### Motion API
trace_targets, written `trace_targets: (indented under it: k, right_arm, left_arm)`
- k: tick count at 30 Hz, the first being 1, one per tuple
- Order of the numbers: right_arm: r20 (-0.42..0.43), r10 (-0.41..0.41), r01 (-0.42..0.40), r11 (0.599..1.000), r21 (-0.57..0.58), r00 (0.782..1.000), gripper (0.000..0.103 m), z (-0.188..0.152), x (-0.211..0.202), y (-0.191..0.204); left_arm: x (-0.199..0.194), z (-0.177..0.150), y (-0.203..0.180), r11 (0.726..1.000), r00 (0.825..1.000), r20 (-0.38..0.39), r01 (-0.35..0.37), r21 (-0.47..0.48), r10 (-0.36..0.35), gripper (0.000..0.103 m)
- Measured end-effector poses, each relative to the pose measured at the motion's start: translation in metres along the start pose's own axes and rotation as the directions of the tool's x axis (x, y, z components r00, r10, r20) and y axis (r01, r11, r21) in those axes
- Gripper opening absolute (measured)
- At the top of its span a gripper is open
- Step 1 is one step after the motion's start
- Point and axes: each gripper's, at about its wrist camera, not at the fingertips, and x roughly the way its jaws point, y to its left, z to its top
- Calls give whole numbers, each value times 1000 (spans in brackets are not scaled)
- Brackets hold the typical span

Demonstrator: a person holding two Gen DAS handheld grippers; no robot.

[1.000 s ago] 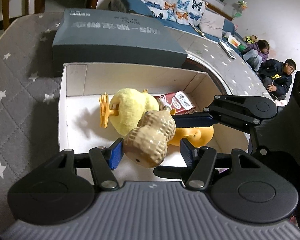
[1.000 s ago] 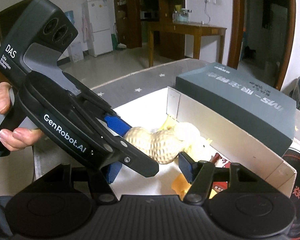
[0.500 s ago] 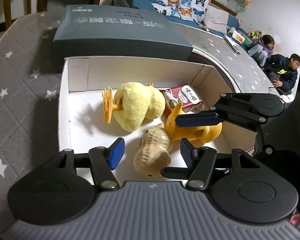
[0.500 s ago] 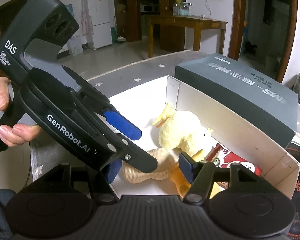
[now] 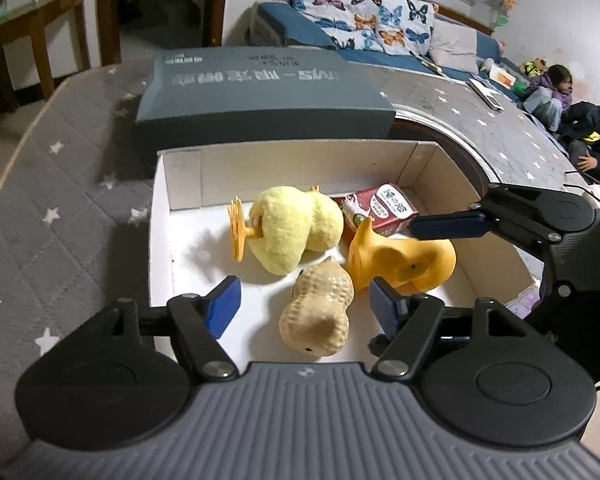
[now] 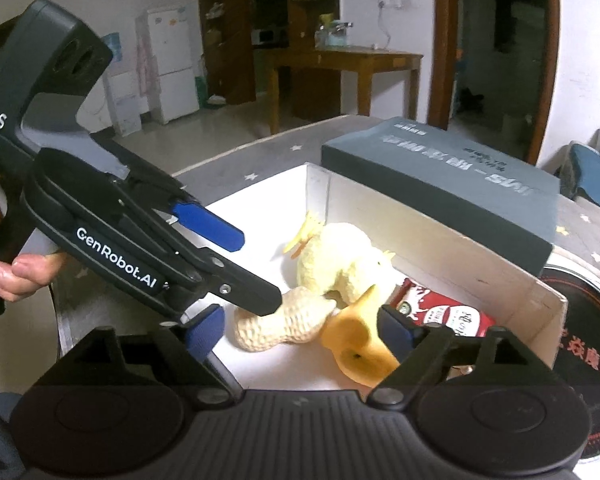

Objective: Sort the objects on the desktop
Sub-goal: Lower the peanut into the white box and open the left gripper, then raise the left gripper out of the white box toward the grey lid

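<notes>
A tan peanut toy (image 5: 316,316) lies on the floor of the white box (image 5: 160,216), between the fingers of my left gripper (image 5: 304,307). The jaws are opening and the pads do not touch it. Beside it lie an orange rubber duck (image 5: 404,260), a yellow plush duck (image 5: 292,232) and a red drink carton (image 5: 384,208). My right gripper (image 6: 300,332) hovers over the box's near end, its jaws opening with no pad pressing on anything. The peanut toy (image 6: 276,324) and orange duck (image 6: 356,344) lie below it. My left gripper (image 6: 240,264) reaches in from the left.
A dark grey box lid (image 5: 260,92) sits behind the white box on the grey starred table cover (image 5: 60,184). A round black tin (image 6: 584,320) stands at the box's right. A hand (image 6: 16,276) holds the left gripper's handle. Two people (image 5: 588,136) sit far right by a sofa.
The peanut toy was held above the box in my left gripper. It dropped and now lies on the box floor. Both grippers' jaws have spread wider, and the left pulled back slightly.
</notes>
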Motion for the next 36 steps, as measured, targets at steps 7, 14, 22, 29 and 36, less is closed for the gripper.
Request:
trace_targets:
  k: [7, 14, 22, 29, 36]
  right_arm:
    - [51, -42, 39, 998, 56, 998, 102, -5, -14, -4]
    - [77, -58, 51, 994, 97, 995, 103, -9, -22, -6]
    - [103, -68, 54, 990, 130, 992, 103, -11, -31, -8]
    - [96, -88, 74, 986, 147, 991, 103, -11, -30, -10]
    - [90, -108, 92, 982, 163, 990, 103, -9, -30, -14]
  left_arm:
    - [-15, -1, -16, 994, 993, 61, -101, 43, 98, 91]
    - [-21, 1, -21, 989, 987, 81, -144, 26, 141, 94]
    - [-27, 3, -24, 982, 977, 114, -186, 25, 182, 102]
    - [-22, 5, -27, 974, 970, 109, -224, 32, 219, 103]
    - [-18, 8, -27, 968, 964, 104, -250, 30, 246, 103]
